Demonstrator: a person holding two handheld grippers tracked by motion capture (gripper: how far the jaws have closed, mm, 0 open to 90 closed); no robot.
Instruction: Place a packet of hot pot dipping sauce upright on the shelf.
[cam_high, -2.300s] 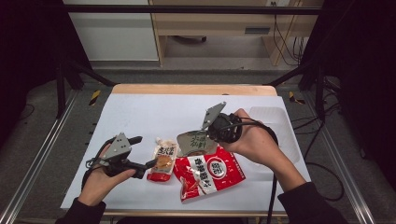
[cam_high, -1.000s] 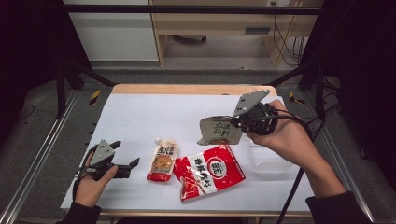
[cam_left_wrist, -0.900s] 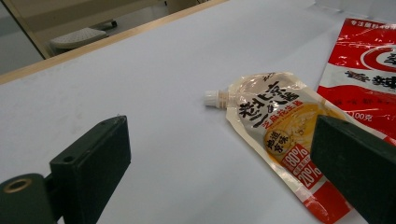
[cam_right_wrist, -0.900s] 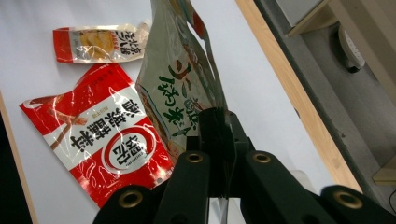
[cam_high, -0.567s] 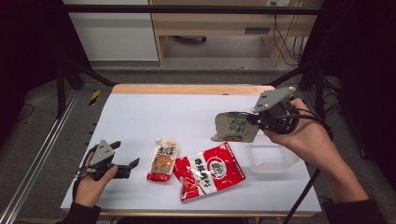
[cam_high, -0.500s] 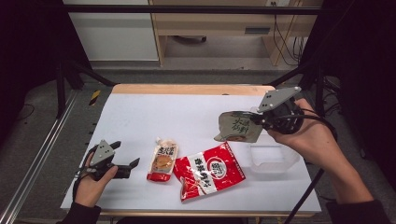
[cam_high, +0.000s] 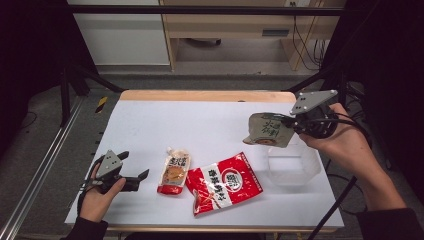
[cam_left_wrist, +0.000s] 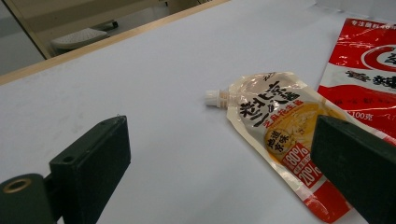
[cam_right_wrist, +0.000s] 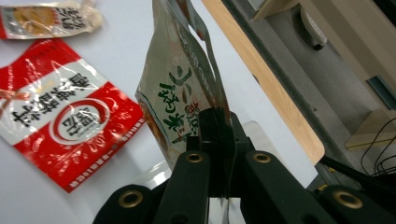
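Note:
My right gripper (cam_high: 295, 125) is shut on the edge of a grey-green food pouch (cam_high: 267, 130) and holds it in the air above the left rim of a clear plastic tub (cam_high: 295, 165) at the table's right. In the right gripper view the pouch (cam_right_wrist: 180, 93) stands pinched between the closed jaws. My left gripper (cam_high: 137, 175) rests open on the table at the front left, empty. Its view looks at a yellow spouted sauce pouch (cam_left_wrist: 280, 135) lying flat, with a red snack bag (cam_left_wrist: 369, 65) beyond. Both lie mid-table: the sauce pouch (cam_high: 174, 171) and the red bag (cam_high: 222, 182).
The white table top (cam_high: 200, 120) has a wooden far edge (cam_high: 205, 96). Black frame posts stand at both sides. A cable (cam_high: 340, 200) trails from the right gripper past the table's right front corner.
My right gripper has carried the grey-green pouch to the right, from mid-table to above the clear tub. The left gripper drew back to the left edge earlier and has since stayed still.

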